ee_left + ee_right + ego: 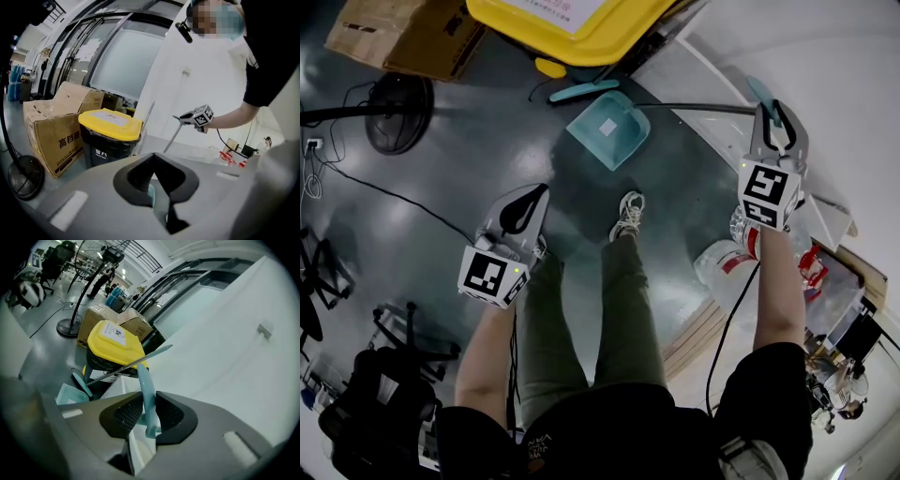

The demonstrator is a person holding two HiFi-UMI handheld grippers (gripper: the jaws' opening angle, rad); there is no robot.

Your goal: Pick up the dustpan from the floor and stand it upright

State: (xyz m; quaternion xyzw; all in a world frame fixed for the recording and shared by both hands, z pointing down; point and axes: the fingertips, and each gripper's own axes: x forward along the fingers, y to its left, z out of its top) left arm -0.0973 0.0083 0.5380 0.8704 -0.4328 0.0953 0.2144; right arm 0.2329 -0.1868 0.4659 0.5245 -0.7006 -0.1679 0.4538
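The teal dustpan (607, 129) lies low near the floor ahead of my shoe, and its thin metal pole (694, 109) runs right to a teal grip (760, 94). My right gripper (773, 120) is shut on that grip. In the right gripper view the teal grip (146, 387) sits pinched between the pads of the right gripper (147, 401), with the pole (126, 364) leading down to the dustpan (69, 393). My left gripper (528, 202) hangs shut and empty over bare floor; the left gripper (154, 164) shows its jaws together. From there the right gripper (199, 116) is seen holding the pole.
A yellow-lidded bin (572, 23) and cardboard boxes (403, 33) stand beyond the dustpan. A teal brush (581, 91) lies by the bin. A fan base (398, 112) and cables are at the left. Bottles (731, 262) and clutter line the white wall at the right.
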